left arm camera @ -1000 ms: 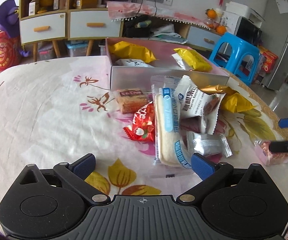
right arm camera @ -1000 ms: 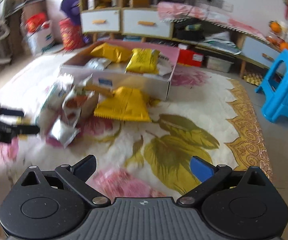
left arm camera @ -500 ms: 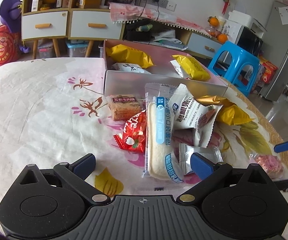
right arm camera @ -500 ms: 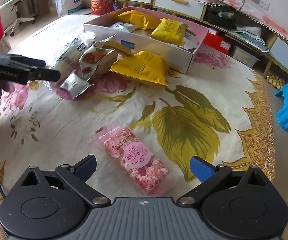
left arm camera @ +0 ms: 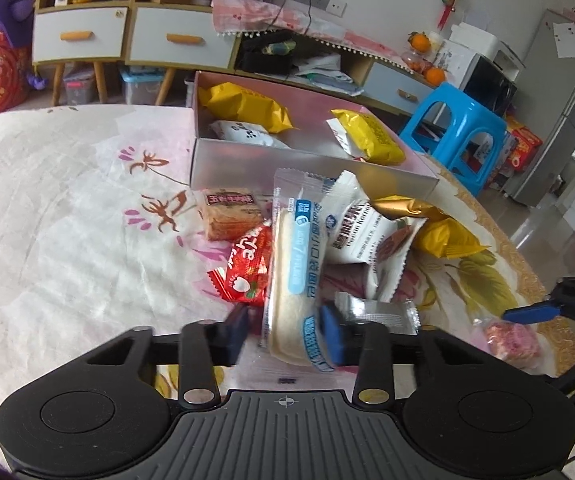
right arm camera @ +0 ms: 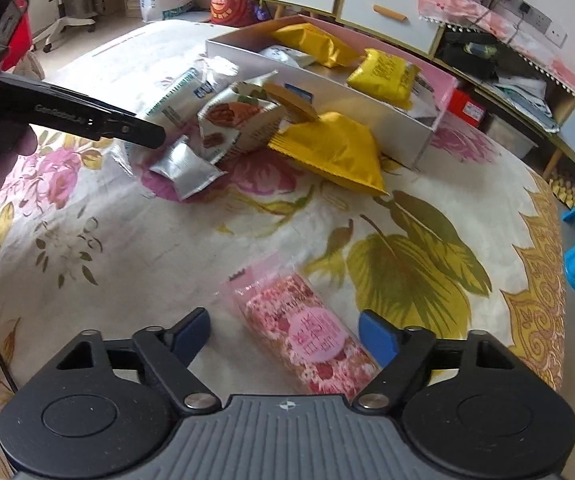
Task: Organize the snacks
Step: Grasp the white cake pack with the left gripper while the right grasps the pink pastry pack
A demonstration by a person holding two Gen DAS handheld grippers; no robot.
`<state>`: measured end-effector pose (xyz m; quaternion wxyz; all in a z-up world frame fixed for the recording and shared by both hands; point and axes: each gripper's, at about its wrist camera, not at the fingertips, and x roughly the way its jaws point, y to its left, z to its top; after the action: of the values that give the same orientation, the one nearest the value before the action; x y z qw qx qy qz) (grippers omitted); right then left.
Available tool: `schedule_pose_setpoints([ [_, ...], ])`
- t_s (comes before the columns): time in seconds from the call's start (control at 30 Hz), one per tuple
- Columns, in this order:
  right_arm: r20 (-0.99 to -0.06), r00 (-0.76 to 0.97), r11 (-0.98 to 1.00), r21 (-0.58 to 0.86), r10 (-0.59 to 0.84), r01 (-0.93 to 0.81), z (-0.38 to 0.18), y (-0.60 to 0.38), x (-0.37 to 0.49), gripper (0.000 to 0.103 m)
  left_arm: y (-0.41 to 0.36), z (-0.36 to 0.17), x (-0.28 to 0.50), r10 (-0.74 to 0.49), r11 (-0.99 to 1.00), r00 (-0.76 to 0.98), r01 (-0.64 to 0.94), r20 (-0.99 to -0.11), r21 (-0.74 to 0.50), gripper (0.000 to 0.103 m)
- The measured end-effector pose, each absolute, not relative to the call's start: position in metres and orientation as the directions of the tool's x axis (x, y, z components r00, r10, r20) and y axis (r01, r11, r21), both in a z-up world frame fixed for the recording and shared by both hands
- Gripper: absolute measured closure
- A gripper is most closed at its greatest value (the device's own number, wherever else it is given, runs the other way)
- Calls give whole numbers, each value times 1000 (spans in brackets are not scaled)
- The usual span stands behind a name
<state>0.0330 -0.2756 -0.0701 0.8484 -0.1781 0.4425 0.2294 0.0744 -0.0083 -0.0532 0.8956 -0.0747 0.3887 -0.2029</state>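
Note:
A pile of snacks lies in front of an open silver box (left arm camera: 311,168) that holds yellow packets. My left gripper (left arm camera: 287,334) has its jaws closed in on the near end of a long white bread packet with a blue label (left arm camera: 293,280). My right gripper (right arm camera: 285,330) is open, its fingers on either side of a pink snack bar (right arm camera: 307,332) on the tablecloth. The bar also shows in the left wrist view (left arm camera: 509,338). The left gripper's arm shows in the right wrist view (right arm camera: 87,120).
A red packet (left arm camera: 247,268), an orange biscuit packet (left arm camera: 229,212), a white pecan packet (left arm camera: 367,236), a small silver packet (left arm camera: 379,314) and a yellow bag (right arm camera: 331,152) lie near the box. A blue stool (left arm camera: 459,128) stands beyond the table edge.
My left gripper's jaws have closed in on the long bread packet. My right gripper has come down around the pink snack bar and its fingers have narrowed.

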Motion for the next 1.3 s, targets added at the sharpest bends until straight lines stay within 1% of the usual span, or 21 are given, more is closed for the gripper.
schedule_pose_setpoints([
  [0.03,-831,502,831,-93,239,-549,-70,-275,33,46,-9,-53,74,-429,903,610,314,-667,-294,78],
  [0.1,-827,503,830,-84,250,-551,-69,-272,34,58,-12,-52,70,-422,905,609,325,-671,-275,80],
  [0.13,-825,506,828,-85,253,-554,-68,-270,33,68,-13,-51,69,-420,905,606,333,-676,-264,81],
  [0.17,-823,509,827,-88,254,-555,-68,-268,33,73,-13,-50,68,-416,906,600,340,-683,-253,82],
  [0.23,-817,518,822,-101,253,-560,-68,-263,31,76,-11,-48,66,-409,907,584,343,-701,-243,82],
  [0.43,-809,518,842,-54,279,-537,-66,-250,34,77,5,-40,61,-378,918,517,315,-768,-239,83],
  [0.6,-807,527,865,-42,265,-500,-64,-234,34,77,20,-40,52,-365,922,453,295,-813,-249,83],
  [0.77,-801,548,882,-57,239,-468,-65,-223,33,77,31,-41,47,-371,923,434,266,-821,-276,81],
  [0.87,-794,560,890,-55,236,-453,-66,-223,34,77,27,-41,43,-355,926,460,291,-814,-240,78],
  [0.93,-789,568,892,-59,234,-449,-66,-225,34,74,20,-41,39,-336,926,485,328,-808,-188,74],
  [0.97,-788,568,894,-53,236,-445,-66,-227,33,69,17,-41,37,-328,924,496,345,-804,-163,72],
  [1.0,-788,567,896,-45,240,-442,-65,-229,33,66,14,-41,35,-322,922,508,359,-799,-142,64],
  [1.03,-789,563,896,-36,247,-443,-65,-231,32,60,10,-42,33,-314,920,522,372,-793,-120,50],
  [1.07,-789,559,895,-29,253,-445,-65,-233,31,56,8,-43,32,-306,920,533,378,-789,-102,45],
  [1.1,-789,557,893,-25,258,-449,-66,-234,30,54,5,-45,30,-295,920,546,385,-784,-77,37],
  [1.17,-792,554,889,-30,258,-457,-67,-234,29,52,-2,-48,27,-274,913,565,407,-778,-26,35],
  [1.23,-795,548,883,-33,261,-468,-68,-233,27,52,-8,-50,22,-256,904,594,428,-763,29,33],
  [1.3,-796,543,877,-34,266,-479,-68,-230,26,52,-12,-51,18,-243,895,627,438,-740,78,33],
])
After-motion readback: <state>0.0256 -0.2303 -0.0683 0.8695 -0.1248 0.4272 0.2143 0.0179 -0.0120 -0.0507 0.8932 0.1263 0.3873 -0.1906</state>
